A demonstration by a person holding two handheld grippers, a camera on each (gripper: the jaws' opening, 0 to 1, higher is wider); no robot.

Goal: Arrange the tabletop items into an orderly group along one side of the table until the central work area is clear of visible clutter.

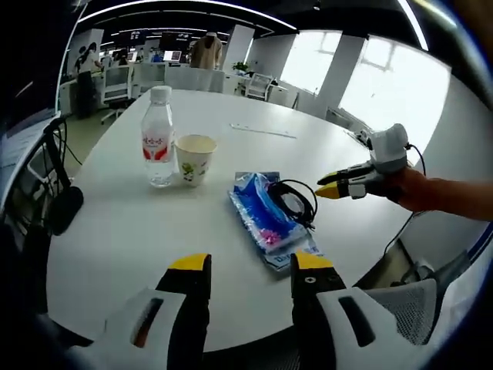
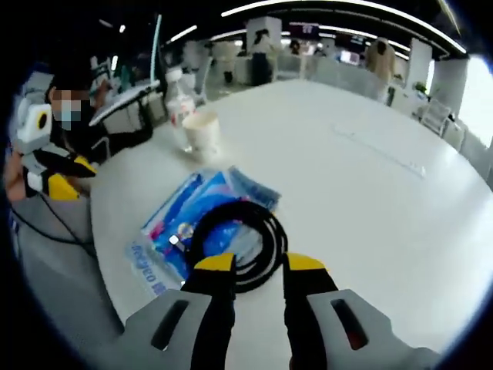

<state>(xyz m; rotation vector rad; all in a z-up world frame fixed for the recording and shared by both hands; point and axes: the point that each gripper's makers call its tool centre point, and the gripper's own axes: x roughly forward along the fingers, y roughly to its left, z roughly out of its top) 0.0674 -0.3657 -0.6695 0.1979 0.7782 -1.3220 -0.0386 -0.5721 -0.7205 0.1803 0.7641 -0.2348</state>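
Observation:
A blue tissue pack (image 1: 262, 220) (image 2: 173, 220) lies near the round white table's (image 1: 115, 231) front edge, and a coiled black cable (image 1: 296, 202) (image 2: 239, 239) rests on top of it. Behind them a clear water bottle with a red label (image 1: 158, 139) (image 2: 179, 100) stands upright beside a paper cup (image 1: 194, 159) (image 2: 202, 132). My left gripper (image 1: 250, 266) (image 2: 58, 176) hovers open over the near table edge, nothing between its jaws. My right gripper (image 2: 259, 266) (image 1: 327, 190) is open at the coil, with the loop's near edge lying between its tips.
A thin pale strip (image 1: 262, 131) (image 2: 385, 150) lies farther out on the table. A black headset and cord (image 1: 58, 204) hang at the left. A mesh chair back (image 1: 416, 308) stands by the table edge. A person (image 2: 69, 108) sits beside the table; desks stand behind.

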